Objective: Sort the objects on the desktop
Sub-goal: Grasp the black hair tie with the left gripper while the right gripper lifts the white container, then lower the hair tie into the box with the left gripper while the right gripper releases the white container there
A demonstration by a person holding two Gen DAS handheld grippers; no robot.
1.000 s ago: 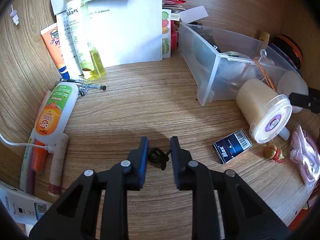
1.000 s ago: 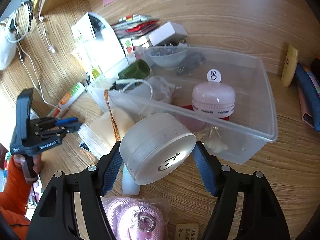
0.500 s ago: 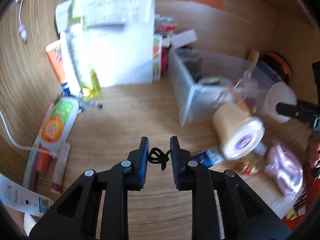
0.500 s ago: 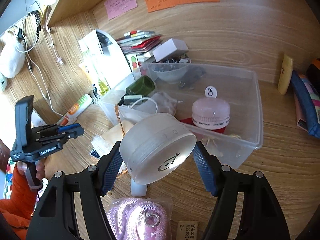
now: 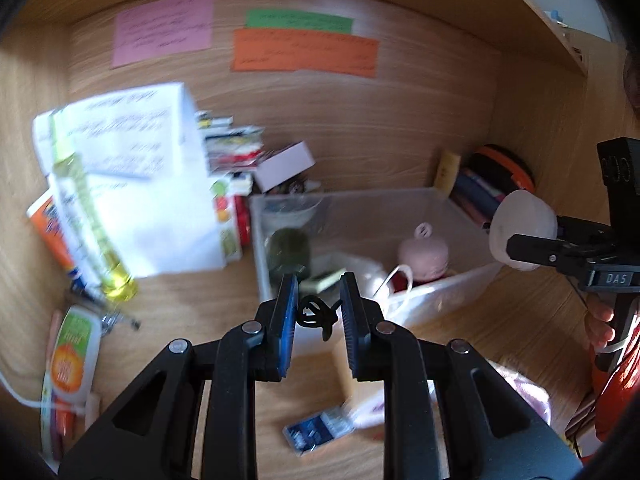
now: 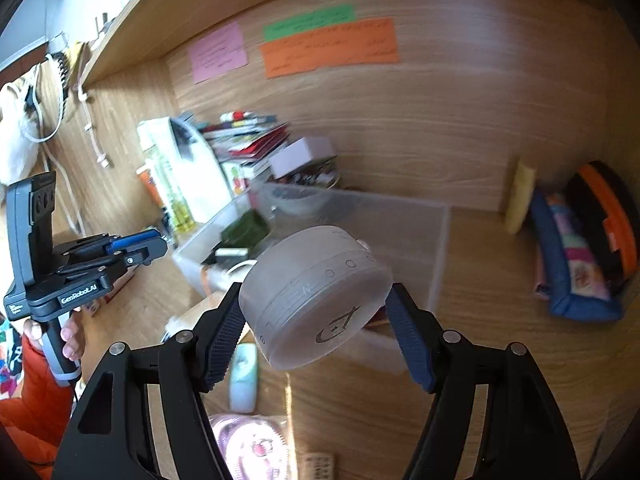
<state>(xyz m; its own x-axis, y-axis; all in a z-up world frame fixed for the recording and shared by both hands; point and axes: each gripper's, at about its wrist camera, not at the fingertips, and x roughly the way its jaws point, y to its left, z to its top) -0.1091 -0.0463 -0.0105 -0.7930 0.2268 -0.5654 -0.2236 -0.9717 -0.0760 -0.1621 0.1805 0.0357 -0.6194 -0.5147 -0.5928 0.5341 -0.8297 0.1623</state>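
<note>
My left gripper (image 5: 318,314) is shut on a small black hair tie (image 5: 316,315) and hangs in the air in front of the clear plastic bin (image 5: 460,286). My right gripper (image 6: 316,320) is shut on a frosted white round container (image 6: 316,296), held above the desk just before the bin (image 6: 438,256). In the left wrist view that container (image 5: 522,226) and the right gripper show at the right, over the bin's right end. The bin holds a pink round gadget (image 5: 426,250), a dark green item (image 5: 290,250), a bowl and a white cord.
White papers (image 5: 148,184) and a yellow bottle (image 5: 94,224) stand left of the bin, with tubes (image 5: 74,354) below them. A dark blue card box (image 5: 316,432) and a pink bag (image 6: 250,444) lie on the desk. A pencil case (image 6: 576,256) sits right. Notes hang on the back wall.
Both grippers have risen from the desk with their loads. The left view swung from the desk top up to the bin and back wall; the right view tilted up too.
</note>
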